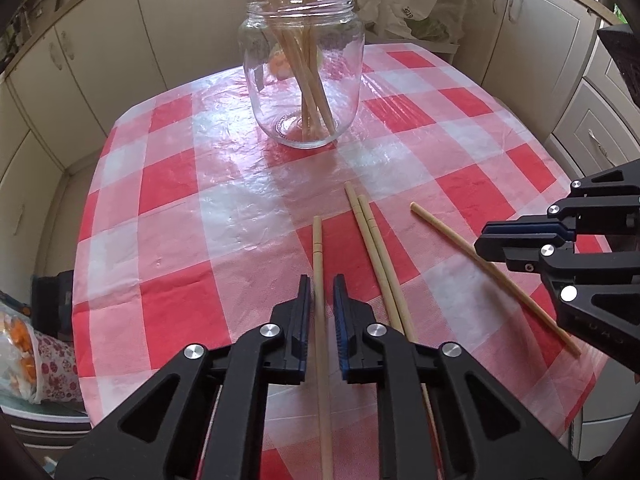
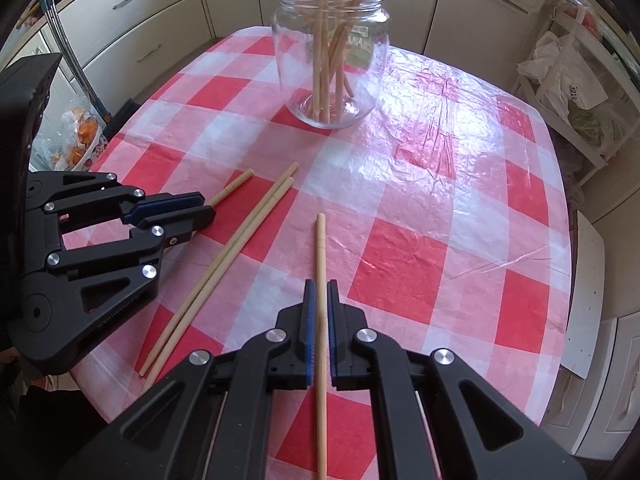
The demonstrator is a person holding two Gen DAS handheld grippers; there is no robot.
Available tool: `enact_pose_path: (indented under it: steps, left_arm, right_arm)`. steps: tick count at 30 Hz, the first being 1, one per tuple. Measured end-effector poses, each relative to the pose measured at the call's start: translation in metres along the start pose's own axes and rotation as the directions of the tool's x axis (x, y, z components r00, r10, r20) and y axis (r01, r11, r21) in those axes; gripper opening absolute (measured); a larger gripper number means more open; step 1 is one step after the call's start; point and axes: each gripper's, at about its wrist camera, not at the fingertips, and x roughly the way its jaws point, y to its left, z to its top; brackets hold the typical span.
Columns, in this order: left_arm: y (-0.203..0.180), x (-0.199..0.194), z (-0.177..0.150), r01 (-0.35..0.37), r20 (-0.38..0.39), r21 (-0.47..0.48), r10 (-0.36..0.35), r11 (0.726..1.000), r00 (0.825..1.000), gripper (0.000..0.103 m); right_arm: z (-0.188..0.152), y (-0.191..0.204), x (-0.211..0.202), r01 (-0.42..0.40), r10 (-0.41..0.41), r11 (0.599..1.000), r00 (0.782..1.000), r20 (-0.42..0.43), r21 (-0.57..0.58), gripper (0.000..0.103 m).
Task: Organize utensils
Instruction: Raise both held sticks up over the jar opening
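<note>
A clear glass jar (image 1: pixel 303 68) with several wooden chopsticks stands at the far side of the checked table; it also shows in the right wrist view (image 2: pixel 331 56). My left gripper (image 1: pixel 322 292) straddles a single chopstick (image 1: pixel 318 248), jaws a little apart around it. My right gripper (image 2: pixel 320 296) is closed around another chopstick (image 2: pixel 321 248), which lies on the cloth. A pair of chopsticks (image 1: pixel 370 236) lies side by side between the two; it also shows in the right wrist view (image 2: pixel 240 240). The right gripper (image 1: pixel 520 248) shows in the left view over its chopstick (image 1: pixel 444 228).
The red and white checked tablecloth (image 1: pixel 180 184) covers a rounded table. Cream cabinets (image 1: pixel 80 52) surround it. A bag with orange items (image 2: pixel 80 128) sits low at the left. A white rack with bags (image 2: pixel 568 80) stands at the right.
</note>
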Motion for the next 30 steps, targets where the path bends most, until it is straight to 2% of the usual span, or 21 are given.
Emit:
enact_pose_path:
  steps: [3,8,10,11,12,17,18,21,27,30]
  left_arm:
    - [0.001,0.001,0.000,-0.002,0.003,-0.010,0.002,1.000,1.000,0.028]
    - [-0.002,0.002,0.000,0.000,0.019,0.003,0.000,1.000,1.000,0.028]
    - [-0.001,0.002,0.001,0.012,0.019,-0.001,-0.012,1.000,1.000,0.019]
    - [0.000,0.002,0.002,0.016,0.018,-0.001,-0.016,1.000,1.000,0.007]
    - [0.001,0.003,0.003,0.023,0.017,-0.003,-0.023,1.000,1.000,0.005]
    - [0.006,0.004,0.002,0.079,0.014,-0.016,-0.079,0.997,0.997,0.005]
    - [0.008,0.004,0.003,0.093,0.011,-0.028,-0.093,0.995,0.996,0.005]
    - [0.011,0.001,0.003,0.098,0.018,-0.035,-0.098,0.995,0.995,0.005]
    - [0.013,-0.013,0.004,0.092,0.067,-0.044,-0.089,0.995,0.994,0.005]
    - [0.011,-0.023,0.005,0.084,0.104,-0.044,-0.079,0.996,0.991,0.005]
  right_arm:
    - [-0.001,0.000,0.006,0.002,-0.002,1.000,1.000,-0.014,-0.009,0.009]
    - [-0.007,-0.002,0.012,-0.013,0.013,1.000,1.000,-0.013,-0.004,0.009]
    - [-0.007,-0.003,0.011,-0.024,0.024,1.000,1.000,-0.015,0.005,0.009]
    - [-0.007,-0.003,0.011,-0.026,0.026,1.000,1.000,-0.014,0.003,0.009]
    - [-0.007,-0.001,0.010,-0.026,0.026,1.000,1.000,-0.016,-0.004,0.009]
    - [-0.006,0.002,0.012,-0.016,0.016,0.999,1.000,-0.018,-0.031,0.009]
    - [-0.007,0.004,0.012,-0.012,0.012,0.999,1.000,-0.012,-0.038,0.006]
    - [-0.010,0.011,0.010,0.007,-0.006,0.998,1.000,0.007,-0.058,0.006]
    - [-0.021,-0.008,-0.011,-0.073,0.055,0.989,0.989,0.140,0.129,0.006]
    - [-0.032,-0.028,-0.022,-0.171,0.107,0.948,0.965,0.239,0.268,0.006]
